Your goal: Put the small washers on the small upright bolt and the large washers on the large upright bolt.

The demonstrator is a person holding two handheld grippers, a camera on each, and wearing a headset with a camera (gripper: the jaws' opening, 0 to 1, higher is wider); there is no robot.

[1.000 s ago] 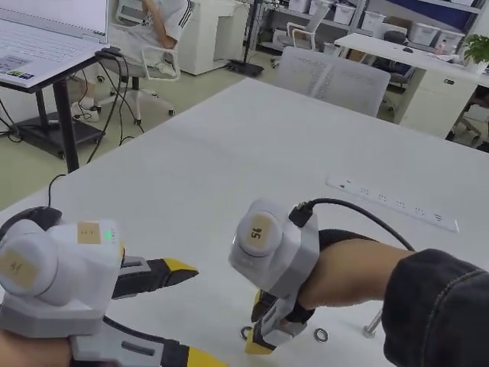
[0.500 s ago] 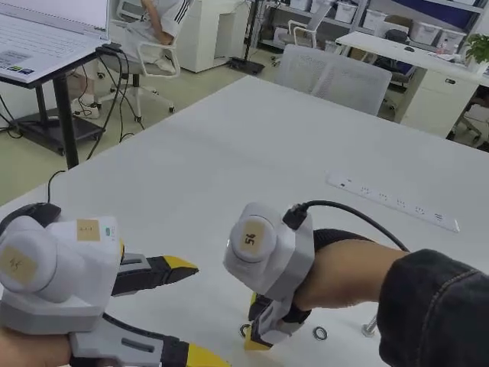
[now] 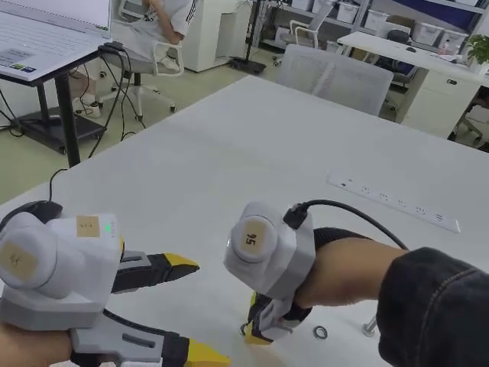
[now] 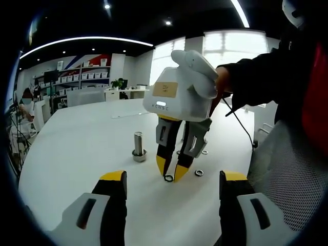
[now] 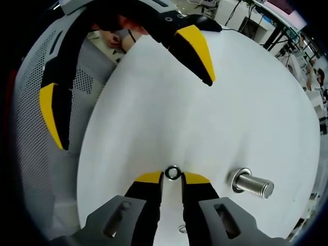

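Over the last second the right gripper has dipped to the table — jaws drawn in, pinching a washer that lies flat near the upright bolt (left gripper hangs wide open) — so lifting it onto a bolt looks next.

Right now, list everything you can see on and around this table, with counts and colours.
table: one, white, under everything.
washers: at least three, silvery, flat on the table around the right gripper.
bolt: one, silvery, upright beside the washers.
power strip: one, white, far right of the table.
mouse: one, black, left table edge.
chair: one, grey mesh, at the table's far end.
laptop: one, pale, on a side desk at upper left.
person: one, seated in the background.
left gripper: white body, black-and-yellow jaws wide open, empty.
right gripper: same colours, jaws narrowly parted, one washer at the tips; grip unclear.
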